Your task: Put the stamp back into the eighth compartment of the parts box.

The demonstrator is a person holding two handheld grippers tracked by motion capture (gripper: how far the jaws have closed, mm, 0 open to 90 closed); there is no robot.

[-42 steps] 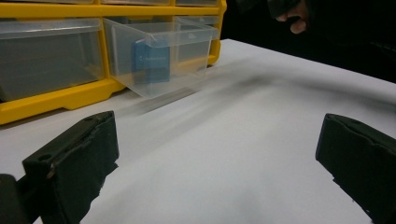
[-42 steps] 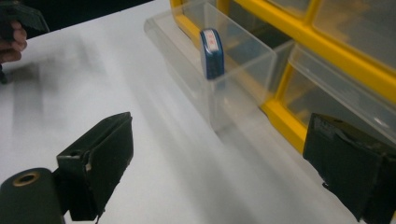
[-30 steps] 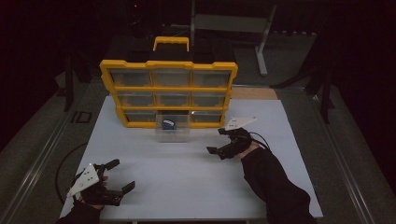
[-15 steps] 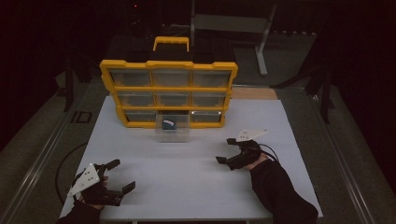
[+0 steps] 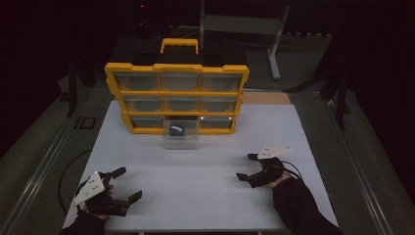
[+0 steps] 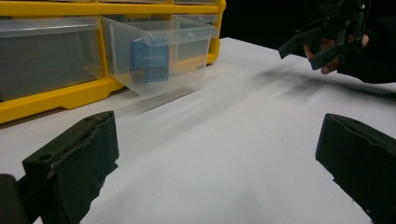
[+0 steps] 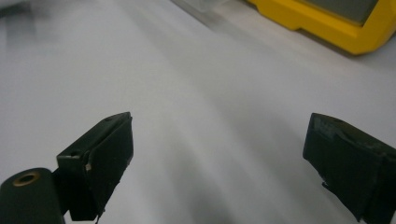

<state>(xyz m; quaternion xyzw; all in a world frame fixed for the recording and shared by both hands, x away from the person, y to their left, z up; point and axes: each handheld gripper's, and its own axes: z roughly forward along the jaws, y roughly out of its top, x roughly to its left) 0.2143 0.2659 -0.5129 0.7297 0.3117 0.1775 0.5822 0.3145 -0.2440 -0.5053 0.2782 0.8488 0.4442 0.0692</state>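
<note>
Your right hand-held gripper has withdrawn from the pulled-out drawer, jaws released like the left hand-held gripper; approach the drawer front squarely.

The right gripper has withdrawn from beside the pulled-out drawer toward the table's near right, jaws apart.
</note>
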